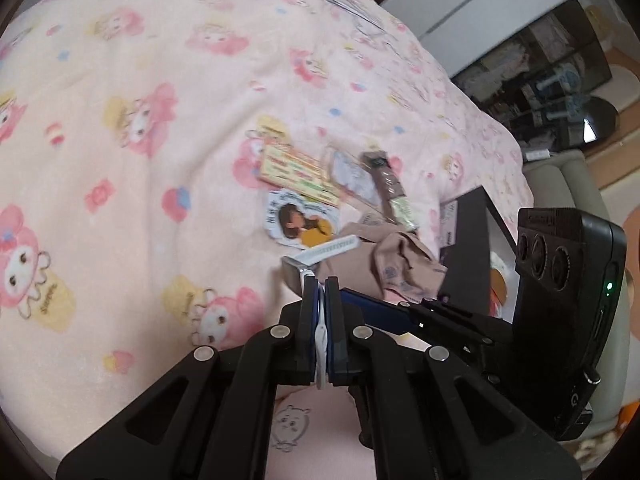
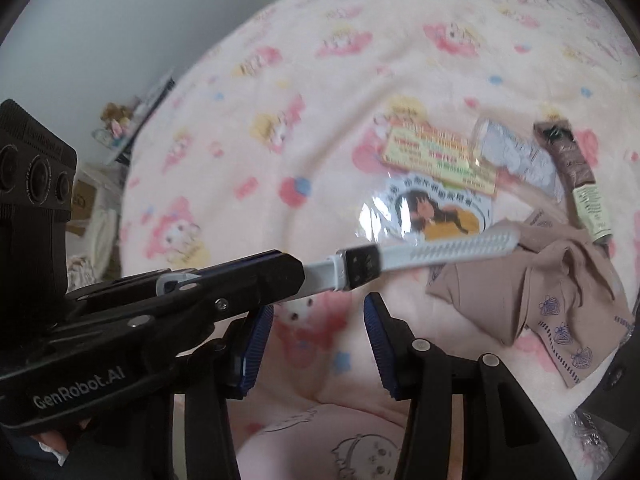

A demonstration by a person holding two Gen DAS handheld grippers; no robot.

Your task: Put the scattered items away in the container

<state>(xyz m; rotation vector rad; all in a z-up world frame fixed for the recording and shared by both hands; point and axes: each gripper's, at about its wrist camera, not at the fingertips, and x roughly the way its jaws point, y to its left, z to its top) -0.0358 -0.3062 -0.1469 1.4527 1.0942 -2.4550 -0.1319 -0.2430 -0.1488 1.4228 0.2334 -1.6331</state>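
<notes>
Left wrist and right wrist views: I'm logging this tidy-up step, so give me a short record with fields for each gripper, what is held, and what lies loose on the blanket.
left gripper: shut on the razor
razor: white, held by its handle, lifted clear of the blanket
right gripper: open, nothing between its fingers
blanket: pink, cartoon print
loose items: yellow card, sticker, brown packet, tan cloth
box: dark, at the blanket's right edge

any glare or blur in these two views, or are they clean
Right wrist view: white glare on the glossy sticker, motion blur over the blanket. Left wrist view: softer blur, no glare; the razor is fairly sharp. Both bend at the fisheye edges.
</notes>
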